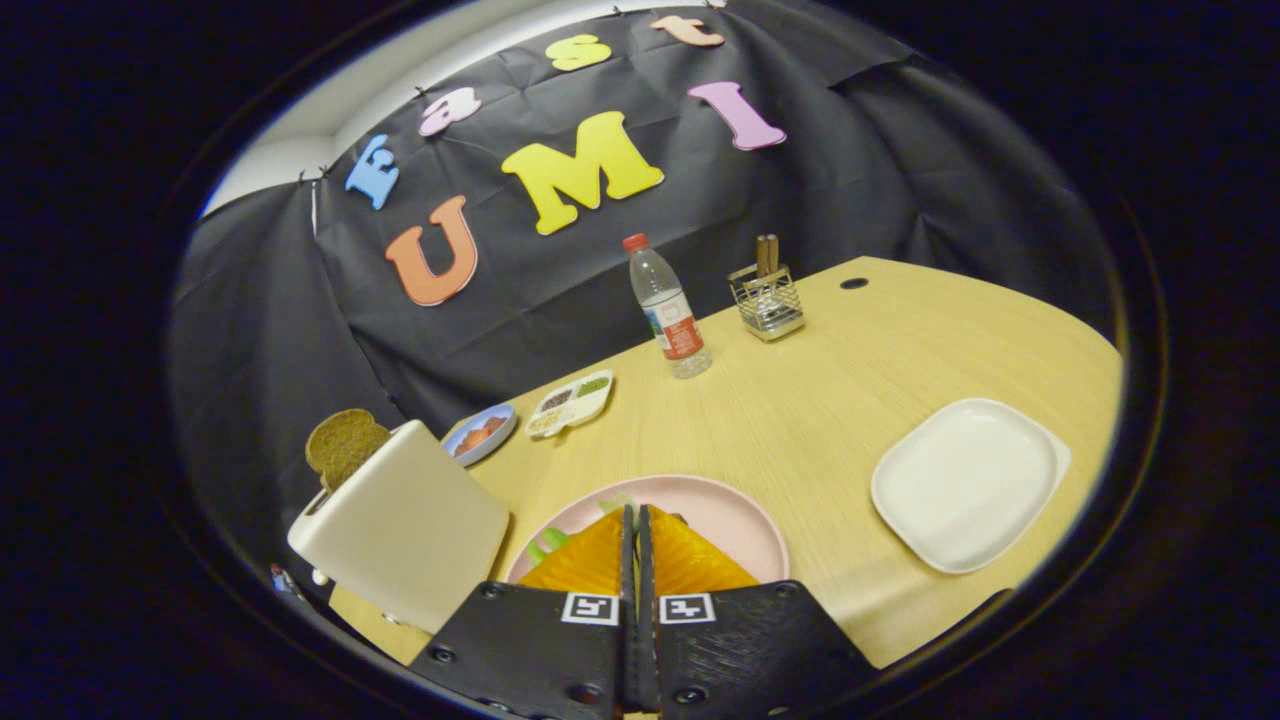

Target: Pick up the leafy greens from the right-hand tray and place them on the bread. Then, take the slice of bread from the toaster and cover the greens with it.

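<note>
Two fingers of my tool (637,520) sit pressed together over the pink plate (735,510), gripping nothing I can see; leafy greens (548,545) lie there, bread slice (343,446) in the toaster (405,520) left, white tray (965,482) right.

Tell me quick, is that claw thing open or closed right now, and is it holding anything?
Gripper: closed, fingers pressed together with nothing visible between them, poised over the pink plate, where bits of leafy greens peek out.
</note>
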`<state>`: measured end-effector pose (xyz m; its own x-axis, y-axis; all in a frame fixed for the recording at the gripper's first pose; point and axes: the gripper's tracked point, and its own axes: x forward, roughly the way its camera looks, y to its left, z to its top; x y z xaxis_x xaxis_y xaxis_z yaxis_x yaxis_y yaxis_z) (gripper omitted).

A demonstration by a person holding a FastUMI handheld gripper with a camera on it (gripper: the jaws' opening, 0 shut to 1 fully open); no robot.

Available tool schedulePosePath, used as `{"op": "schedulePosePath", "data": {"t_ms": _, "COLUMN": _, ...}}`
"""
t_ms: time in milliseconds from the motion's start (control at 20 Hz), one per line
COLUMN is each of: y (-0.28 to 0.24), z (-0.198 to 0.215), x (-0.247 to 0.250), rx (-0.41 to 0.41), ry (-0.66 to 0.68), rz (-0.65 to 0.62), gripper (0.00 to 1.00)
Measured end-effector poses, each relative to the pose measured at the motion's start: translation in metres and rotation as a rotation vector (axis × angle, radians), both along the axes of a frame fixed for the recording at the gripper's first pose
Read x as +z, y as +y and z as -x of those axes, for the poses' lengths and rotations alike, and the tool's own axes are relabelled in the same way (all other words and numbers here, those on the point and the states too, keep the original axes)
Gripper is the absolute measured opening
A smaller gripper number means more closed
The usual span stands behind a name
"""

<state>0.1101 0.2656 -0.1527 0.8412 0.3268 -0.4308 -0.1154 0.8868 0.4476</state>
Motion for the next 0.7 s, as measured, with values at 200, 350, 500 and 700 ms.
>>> {"op": "schedulePosePath", "data": {"t_ms": 200, "y": -0.002, "z": 0.001, "x": -0.009, "rx": 0.009, "ry": 0.021, "rz": 0.001, "gripper": 0.15}}
{"op": "schedulePosePath", "data": {"t_ms": 350, "y": -0.007, "z": 0.0, "x": -0.005, "rx": 0.002, "ry": -0.013, "rz": 0.036, "gripper": 0.42}}
{"op": "schedulePosePath", "data": {"t_ms": 500, "y": -0.02, "z": -0.001, "x": 0.005, "rx": -0.016, "ry": -0.067, "rz": 0.107, "gripper": 0.64}}
{"op": "schedulePosePath", "data": {"t_ms": 700, "y": -0.031, "z": 0.003, "x": 0.032, "rx": -0.031, "ry": -0.173, "rz": 0.188, "gripper": 0.83}}
